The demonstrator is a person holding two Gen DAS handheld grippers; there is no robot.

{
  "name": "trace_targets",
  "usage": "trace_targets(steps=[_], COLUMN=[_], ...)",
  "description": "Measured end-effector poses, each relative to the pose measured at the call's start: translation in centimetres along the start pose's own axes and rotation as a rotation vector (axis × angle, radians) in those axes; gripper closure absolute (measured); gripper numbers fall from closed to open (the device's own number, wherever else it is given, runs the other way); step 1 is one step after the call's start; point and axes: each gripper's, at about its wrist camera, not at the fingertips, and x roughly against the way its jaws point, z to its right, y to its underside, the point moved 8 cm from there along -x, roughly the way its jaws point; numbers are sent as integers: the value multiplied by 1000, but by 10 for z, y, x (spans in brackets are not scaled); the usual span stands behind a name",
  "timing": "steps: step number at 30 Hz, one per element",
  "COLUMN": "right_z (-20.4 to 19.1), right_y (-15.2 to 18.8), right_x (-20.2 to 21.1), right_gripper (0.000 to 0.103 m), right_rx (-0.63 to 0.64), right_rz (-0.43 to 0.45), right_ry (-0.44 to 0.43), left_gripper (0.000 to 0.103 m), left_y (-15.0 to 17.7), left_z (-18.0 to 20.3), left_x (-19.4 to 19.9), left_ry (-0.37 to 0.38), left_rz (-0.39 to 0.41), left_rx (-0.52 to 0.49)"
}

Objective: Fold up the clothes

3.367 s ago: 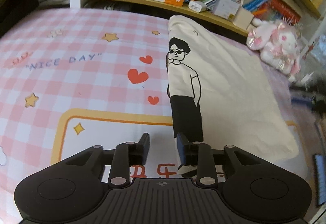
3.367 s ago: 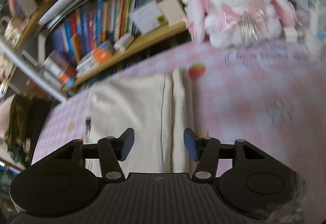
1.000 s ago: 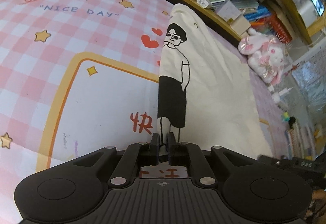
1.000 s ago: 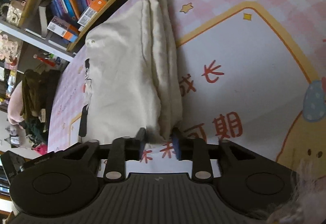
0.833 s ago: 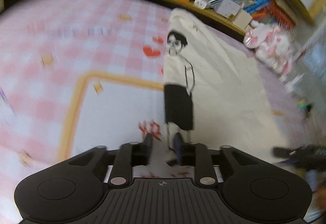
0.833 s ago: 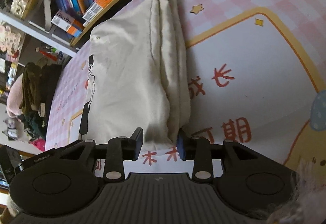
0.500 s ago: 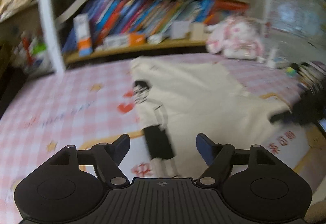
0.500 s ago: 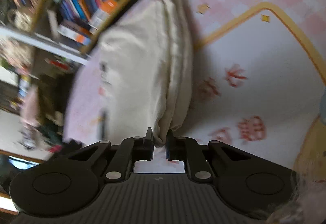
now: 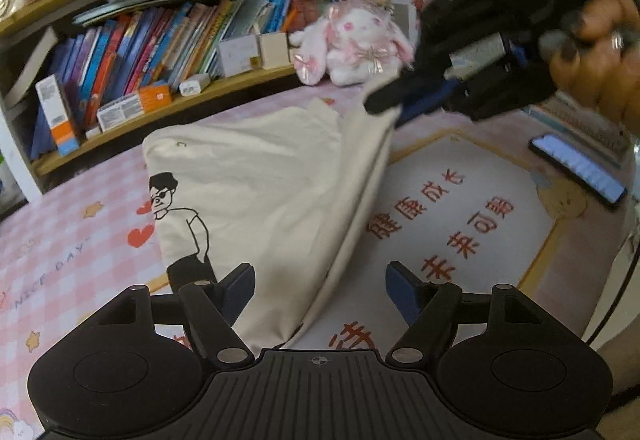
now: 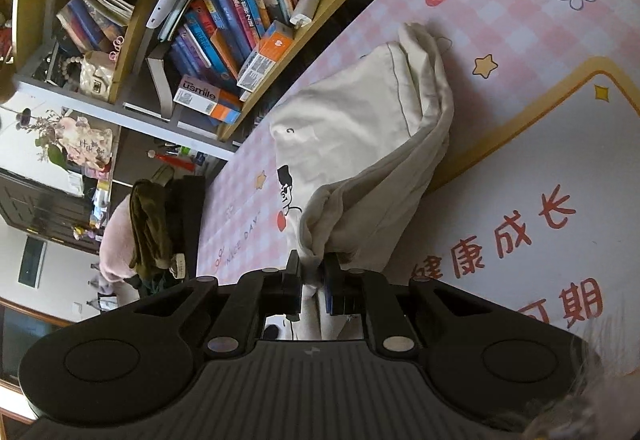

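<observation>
Now the left gripper, having just let go, is hanging open over the cream cartoon-print cotton T-shirt while the right gripper, clamped on its near right corner, is lifting it, likely for the next fold.

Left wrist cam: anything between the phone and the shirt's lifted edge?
Only bare mat, printed with red characters, between the phone and the cream shirt. The left wrist view shows it.
</observation>
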Motion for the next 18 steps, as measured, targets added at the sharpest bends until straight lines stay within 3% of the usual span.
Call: trace_targets(steps=[5,8,10,15,18], right_z=[1,4,8,27,36], right_y=[0,1,3,10,14], right_x=[3,7,9,13,17], right_gripper=[93,93,93,92,77], right_rx=[-10,-15,-15,-34,12], right_rz=[6,12,15,21,30], right_ry=[-8,-5,6,60,132], left_gripper=[39,54,69,86,87], left_y=[8,15,17,10,6], left_z=[3,3,-1,-8,-8], left_x=[-19,-28,-29,-28,-29], left_ry=[-103,-181,-214,-189,-172], left_rz=[-60,-84,-90,-66,-60], left_rx=[-125,-221,-240,-194,-197])
